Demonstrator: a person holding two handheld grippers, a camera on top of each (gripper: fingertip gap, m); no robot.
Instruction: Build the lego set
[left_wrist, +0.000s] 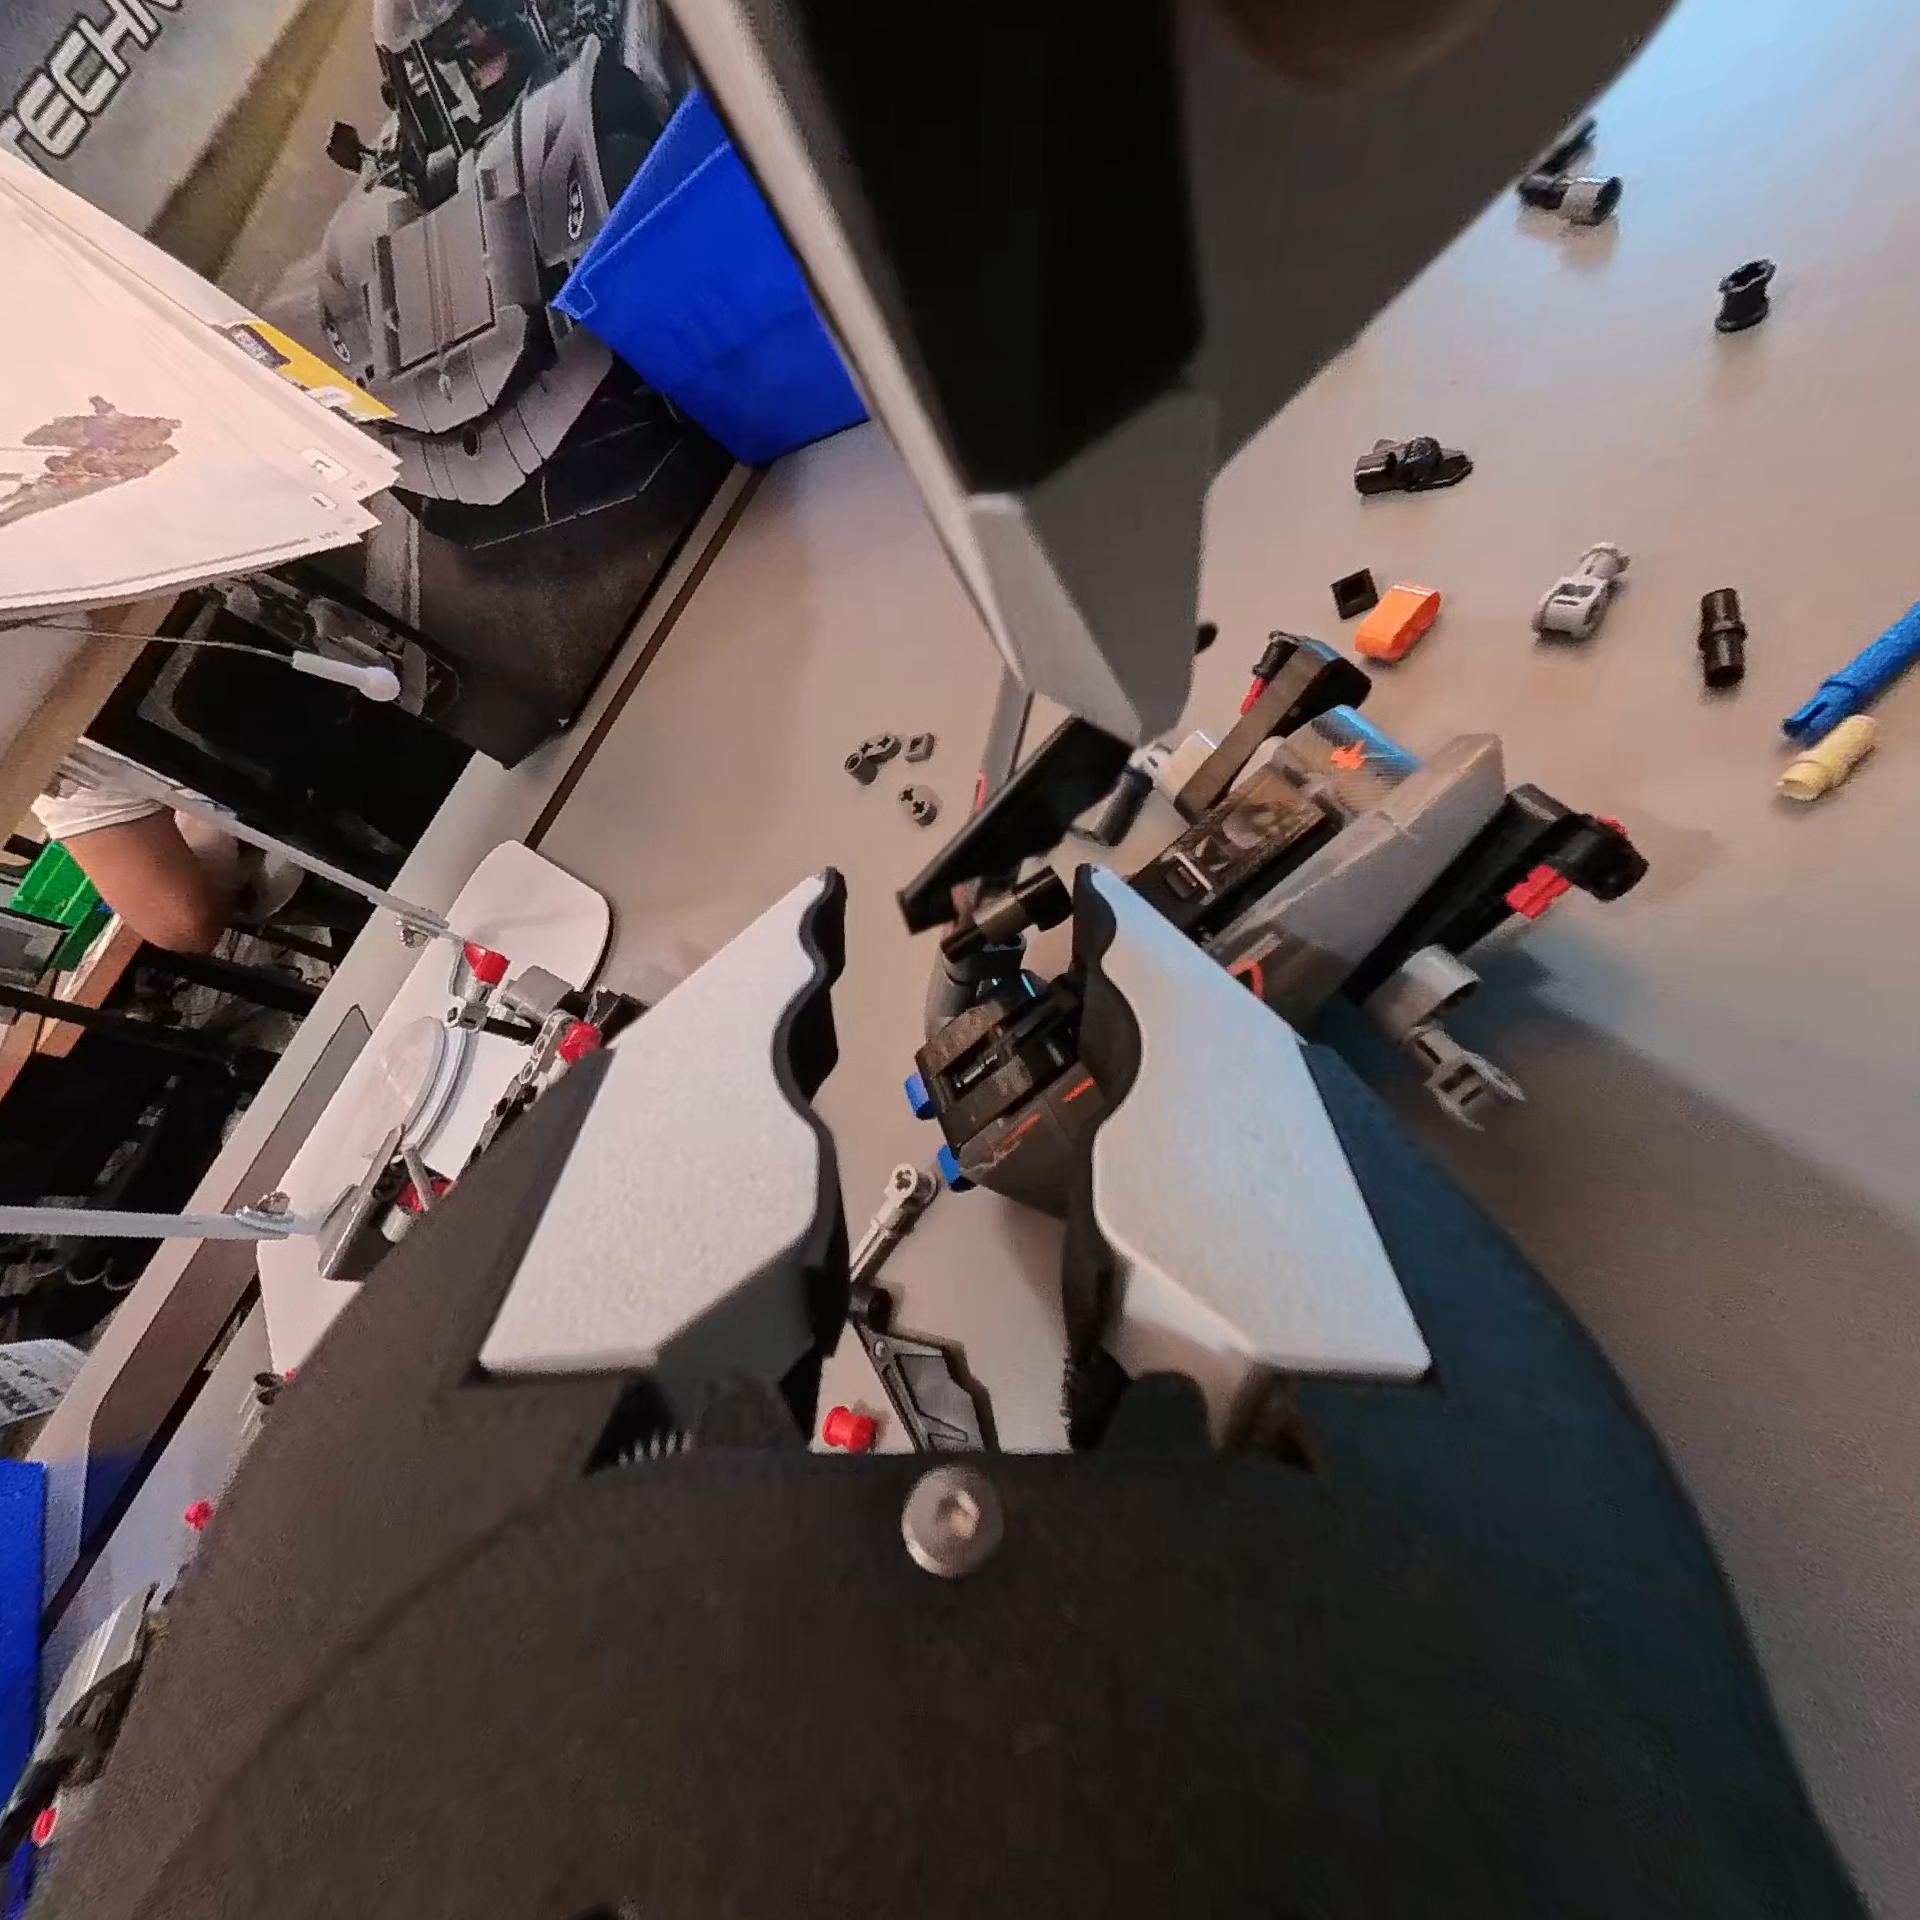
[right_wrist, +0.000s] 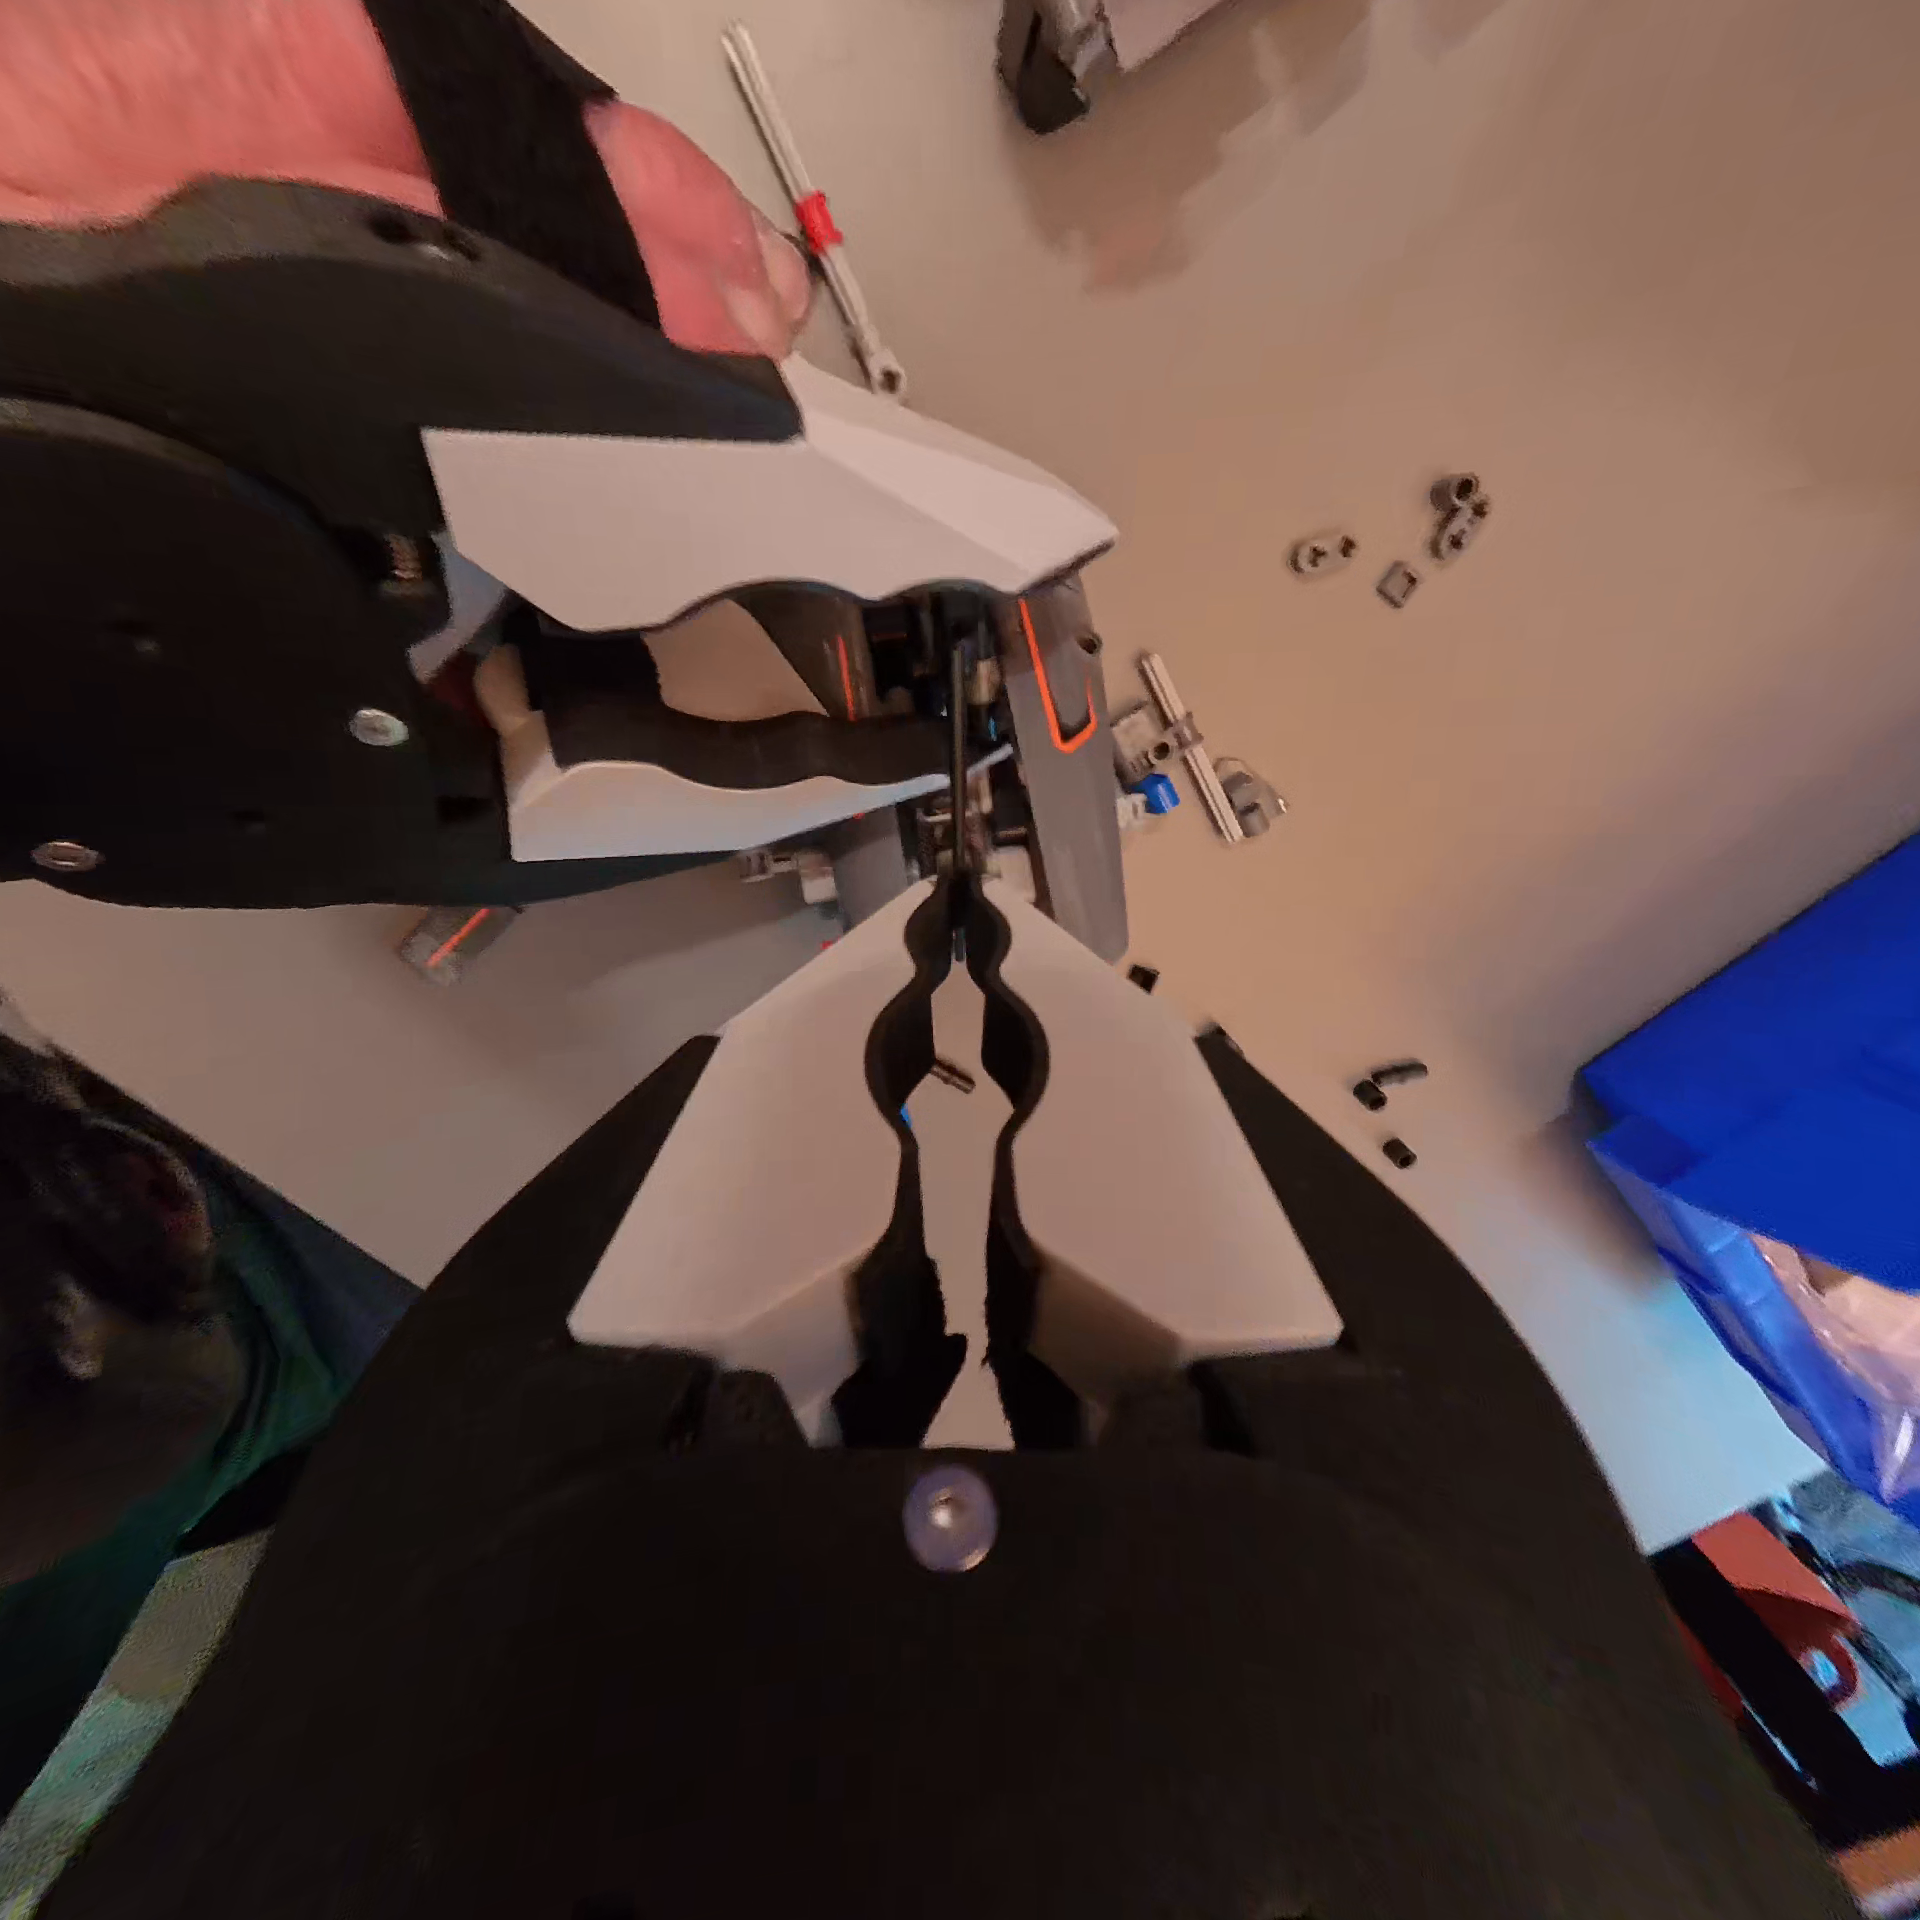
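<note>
Grey and black, with orange striping, the half-built lego model (left_wrist: 1039, 1060) is lying on the pale worktop (left_wrist: 1558, 364), and the left gripper (left_wrist: 961, 935) is reaching over its near end. Its fingers (left_wrist: 717, 1060) are standing apart, one on each side of the model's dark block; in the right wrist view they are seeming to bear on the grey panels (right_wrist: 1070, 727), though whether they are actually squeezing cannot be told.

The right gripper (right_wrist: 958, 914) is coming in from the opposite side, with its fingers (right_wrist: 821, 1091) closed almost fully, pinching at their very tips a thin black axle (right_wrist: 954, 727). The axle's long axis is running straight on from the fingers, pointing into the dark gap between the model's two grey panels, so the push that is probably coming is along that same line. The right gripper is the nearer one to the hole; the left one is serving as the brace.

Loose parts are lying scattered towards the worktop's far side: an orange piece (left_wrist: 1397, 620), a blue rod (left_wrist: 1860, 675), a tan pin (left_wrist: 1829, 758) and several black connectors (left_wrist: 1411, 464). A long grey axle with a red bush (right_wrist: 816, 223) is lying apart from the model. A blue bin (left_wrist: 717, 281) is standing at the worktop's edge beside the set's box (left_wrist: 447, 312) and an open instruction booklet (left_wrist: 156, 395); its contents are not showing in the left wrist view, and a clear bag (right_wrist: 1829, 1340) is resting by it in the right
</note>
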